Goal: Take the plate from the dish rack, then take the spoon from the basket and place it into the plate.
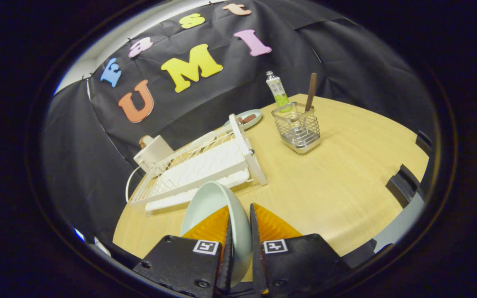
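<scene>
My gripper [240,215] is shut on the pale green plate [215,198], which stands on edge between the two orange fingers [211,227], lifted over the wooden table [338,174]. Just beyond the plate lies the white wire dish rack [201,163], with nothing in its slots. Farther off to the right of the rack stands a wire basket [298,126] holding a spoon with a brown handle [311,91] and a green-and-white tube [278,91].
A second small plate [246,118] with brown bits on it lies behind the rack's far end. A white box-shaped thing [153,151] with a cord sits at the rack's left. Dark chair backs [404,184] stand along the table's right edge.
</scene>
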Motion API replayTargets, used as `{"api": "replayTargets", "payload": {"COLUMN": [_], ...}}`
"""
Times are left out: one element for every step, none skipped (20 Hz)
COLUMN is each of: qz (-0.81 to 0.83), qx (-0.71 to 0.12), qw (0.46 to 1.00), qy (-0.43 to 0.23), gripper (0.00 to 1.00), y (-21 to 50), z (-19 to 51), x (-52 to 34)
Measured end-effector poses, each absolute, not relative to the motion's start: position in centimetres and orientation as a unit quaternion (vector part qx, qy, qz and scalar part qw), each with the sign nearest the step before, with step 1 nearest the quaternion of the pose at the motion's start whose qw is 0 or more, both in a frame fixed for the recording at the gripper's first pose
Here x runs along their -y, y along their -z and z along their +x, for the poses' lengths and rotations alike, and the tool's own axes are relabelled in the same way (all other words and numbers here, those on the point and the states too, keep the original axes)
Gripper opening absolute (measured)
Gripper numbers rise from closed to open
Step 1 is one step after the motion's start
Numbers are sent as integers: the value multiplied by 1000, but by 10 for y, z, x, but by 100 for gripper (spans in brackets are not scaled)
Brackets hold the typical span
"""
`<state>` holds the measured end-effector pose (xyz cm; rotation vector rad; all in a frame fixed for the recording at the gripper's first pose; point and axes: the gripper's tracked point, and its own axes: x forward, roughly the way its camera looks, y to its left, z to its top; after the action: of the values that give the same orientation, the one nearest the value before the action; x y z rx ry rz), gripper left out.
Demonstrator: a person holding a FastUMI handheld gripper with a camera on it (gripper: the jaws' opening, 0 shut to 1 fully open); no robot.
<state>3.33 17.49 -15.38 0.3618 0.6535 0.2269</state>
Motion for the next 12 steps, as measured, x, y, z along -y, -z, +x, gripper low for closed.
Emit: {"api": "replayTargets", "payload": {"qz": [167, 164, 161, 157, 152, 147, 142, 137, 130, 122, 112, 99], "qx": [-318, -314, -311, -305, -299, -292, -284, -277, -265, -254, -241, -226], "qw": [927, 929, 931, 934, 937, 941, 944, 947, 951, 955, 959, 964], "qy": [-107, -106, -102, -97, -93, -89, -89, -91, -93, -95, -96, -97], "gripper": [29, 36, 43, 44, 48, 56, 64, 71, 79, 87, 92, 94], "y": [157, 156, 157, 155, 153, 150, 148, 144, 140, 135, 130, 124], "z": [37, 38, 40, 43, 44, 45, 45, 44, 44, 43, 44, 43], "x": [-173, -170, -168, -164, -159, -156, -154, -153, -151, -150, -147, -145]}}
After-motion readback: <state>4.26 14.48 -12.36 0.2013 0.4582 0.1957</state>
